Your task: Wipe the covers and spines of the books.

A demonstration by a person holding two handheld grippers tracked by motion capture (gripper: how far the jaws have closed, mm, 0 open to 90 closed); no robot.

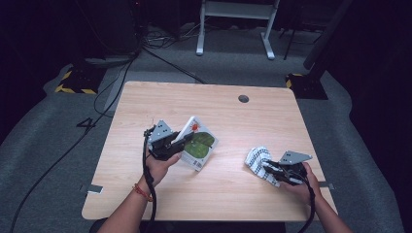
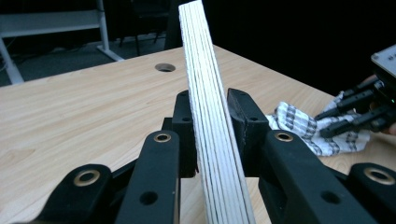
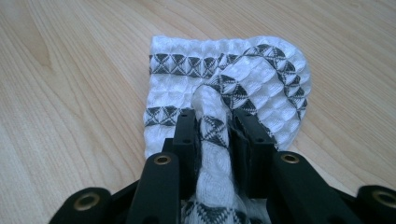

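A thin picture book (image 1: 198,144) with a green and white cover stands tilted on the wooden table (image 1: 228,116), lifted at one edge. My left gripper (image 1: 180,141) is shut on it; in the left gripper view the book's white page edges (image 2: 210,116) run up between the two jaws. At the table's right lies a white cloth (image 1: 258,161) with a dark grey woven pattern. My right gripper (image 1: 270,169) is shut on a bunched fold of the cloth (image 3: 212,126), with the rest spread flat ahead of the jaws.
A round cable hole (image 1: 243,98) sits near the table's far edge. Beyond the table are a white desk frame (image 1: 235,24), floor cables (image 1: 121,82) and a yellow-black striped base (image 1: 75,82) on grey carpet.
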